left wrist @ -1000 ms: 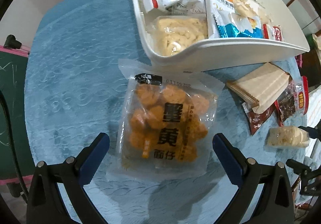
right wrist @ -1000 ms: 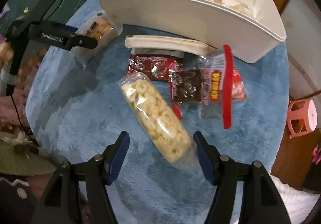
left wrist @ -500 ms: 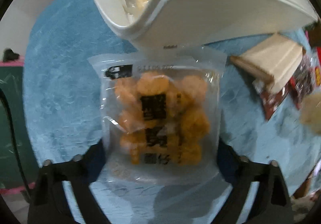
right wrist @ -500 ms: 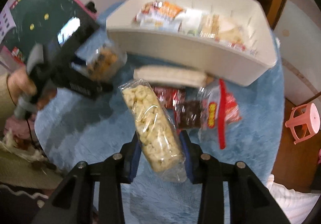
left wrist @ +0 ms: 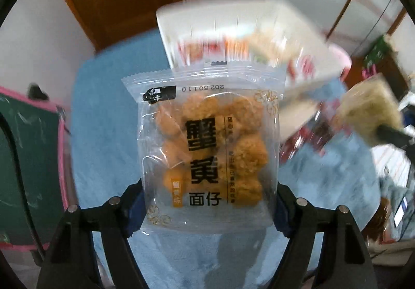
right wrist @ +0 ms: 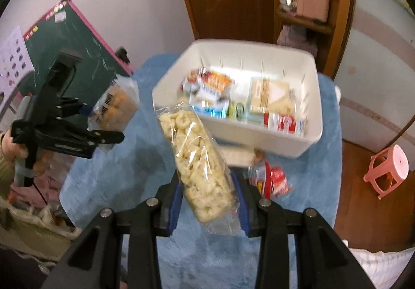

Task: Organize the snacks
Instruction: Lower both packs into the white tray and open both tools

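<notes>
- Left tongs (left wrist: 207,207) pinched the clear bag of orange crab-roe snack balls (left wrist: 211,151) by its lower edge; jaws had just been closing on it. Bag hung clear of the blue surface (left wrist: 103,120), short of the white bin (right wrist: 315,107).
- Right tongs (right wrist: 206,197) pinched the long bag of pale banana chips (right wrist: 197,159) near its lower end, also lifted, between surface and bin.
- Both bags looked v. light, film crinkly & slick; contents brittle, prob. crush if squeezed hard. Judged best hold = across the filled body near one end, as now, not the flat seal, which would likely slip.
- Long chip bag stuck out far past the pads, so likely to droop or swing when tilted.
- Hard to read: left wrist view heavily motion-blurred, so bin contents were smears of red/white wrappers there. Right tongs barely showed at its right edge.
- A red-white packet (right wrist: 272,181) & a tan flat pack (right wrist: 238,156) lay on surface by the bin, partly hidden behind chip bag.
- Bin floor space unclear; packs overlapped.
</notes>
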